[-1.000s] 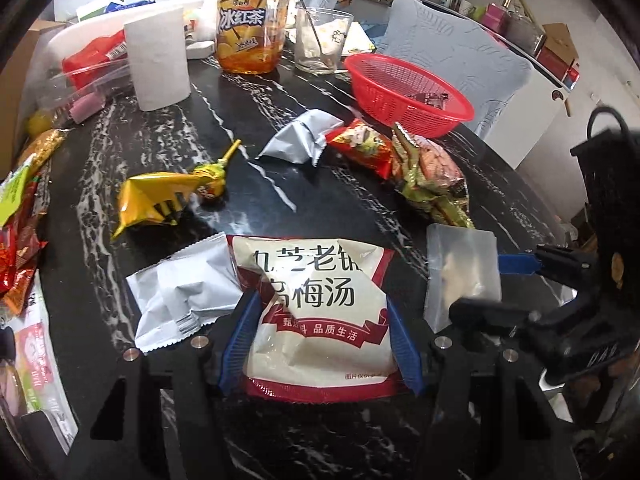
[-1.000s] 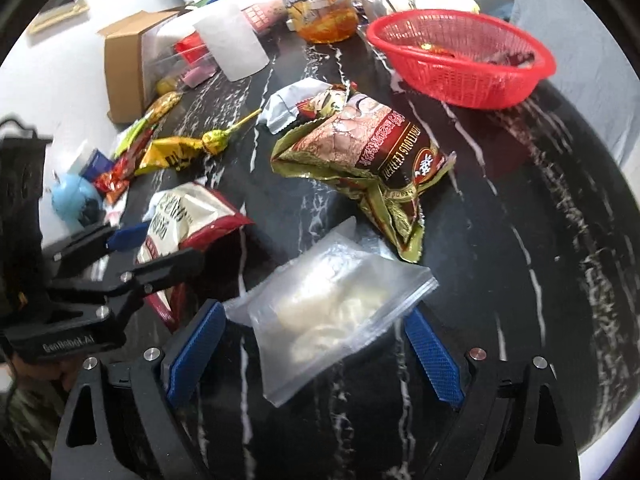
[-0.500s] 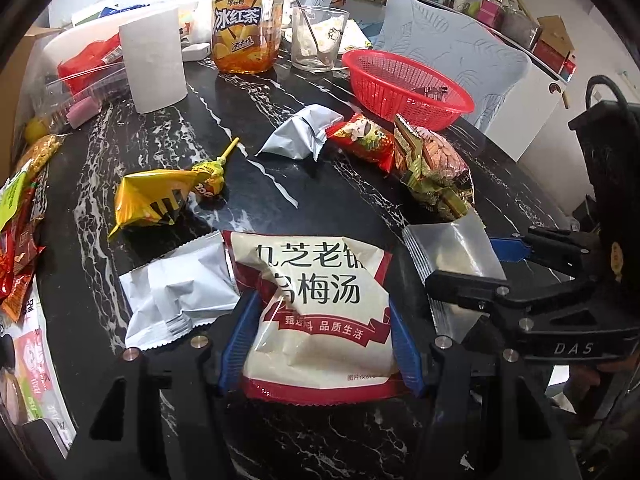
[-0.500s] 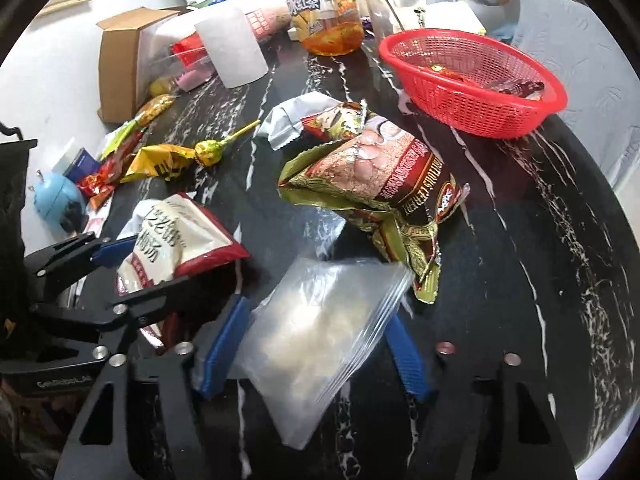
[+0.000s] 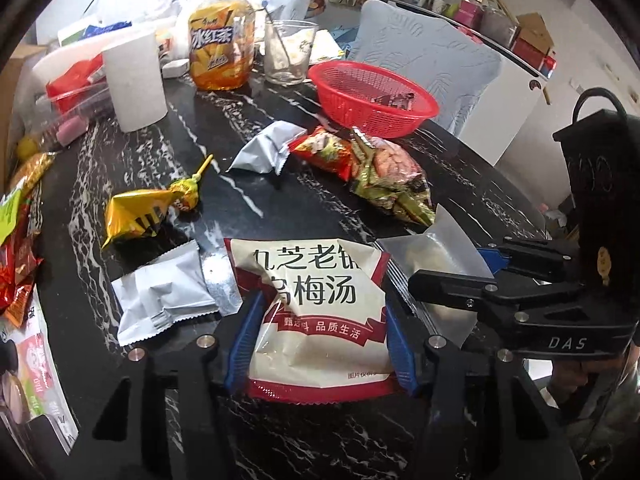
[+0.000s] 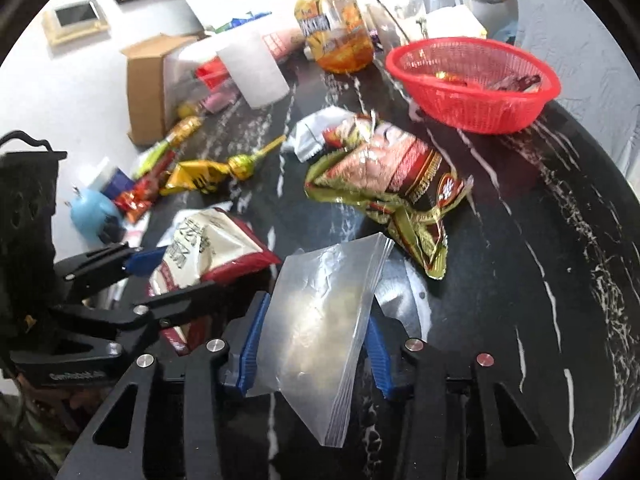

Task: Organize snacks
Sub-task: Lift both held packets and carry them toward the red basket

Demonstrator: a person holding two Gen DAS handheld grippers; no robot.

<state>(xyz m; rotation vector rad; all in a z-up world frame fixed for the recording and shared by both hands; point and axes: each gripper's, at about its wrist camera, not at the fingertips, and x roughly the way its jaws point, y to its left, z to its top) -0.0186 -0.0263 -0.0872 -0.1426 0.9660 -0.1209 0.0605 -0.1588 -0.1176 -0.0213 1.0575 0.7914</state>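
Both our grippers are angled down at the bench, side by side. Our left gripper [image 5: 320, 344] has its blue fingers [image 5: 242, 344] pressed against both sides of the white and red snack pouch [image 5: 316, 304]. Our right gripper [image 6: 312, 348] has just been closing, and its fingers [image 6: 250, 344] now pinch the clear zip bag [image 6: 324, 320].

Closed in from wide apart around the clear zip bag [image 6: 320, 316], the right gripper [image 6: 314, 344], blue pads now pressing both its sides. Bag tipped up off the dark table, lower centre. Tightened slightly on the white-and-red packet [image 5: 316, 312], the left gripper [image 5: 320, 344].
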